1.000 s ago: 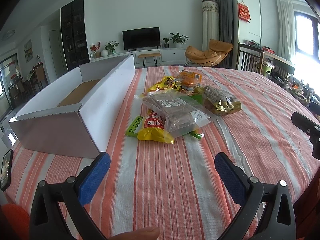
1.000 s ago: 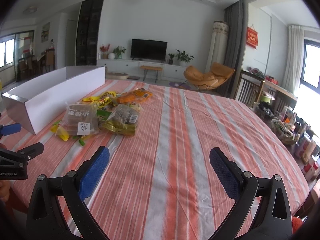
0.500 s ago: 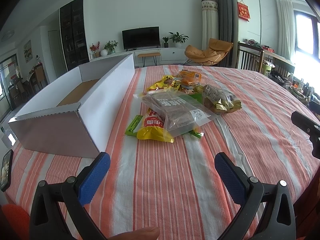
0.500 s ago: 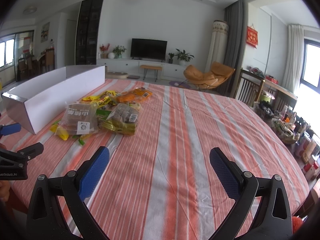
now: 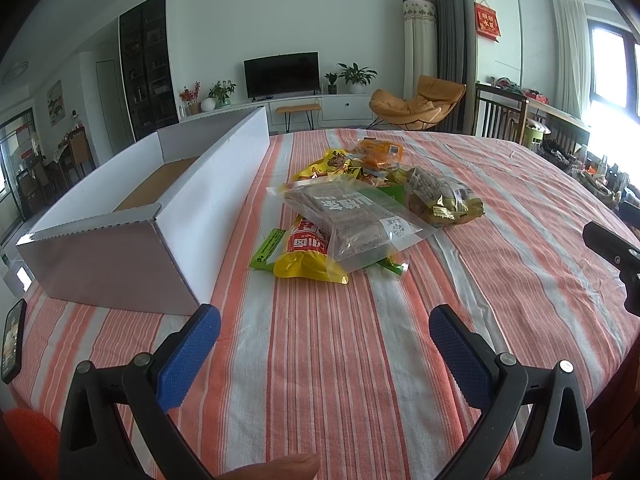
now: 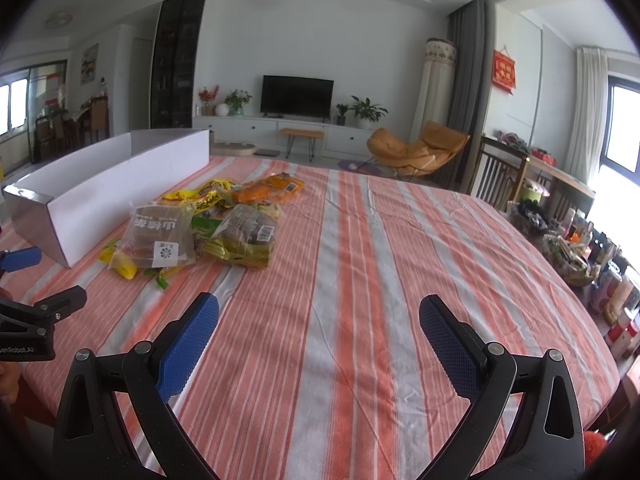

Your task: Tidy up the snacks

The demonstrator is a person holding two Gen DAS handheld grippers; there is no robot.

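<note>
A pile of snack packs lies mid-table: a clear bag of brown bars [image 5: 352, 220] on top, a yellow and red pack [image 5: 306, 258] under it, a gold bag [image 5: 444, 200] to its right, and orange [image 5: 380, 152] and yellow [image 5: 332, 166] packs behind. The pile also shows in the right wrist view [image 6: 160, 236]. A long white cardboard box [image 5: 132, 216], open-topped and empty, lies left of the pile. My left gripper [image 5: 320, 344] is open and empty, near the front edge. My right gripper [image 6: 318, 340] is open and empty, right of the pile.
The table wears an orange and white striped cloth [image 5: 500, 208]. A phone [image 5: 12, 340] lies at the front left edge. Bottles and baskets [image 6: 580, 248] stand beyond the table's right edge. Chairs [image 6: 496, 176] stand behind the table.
</note>
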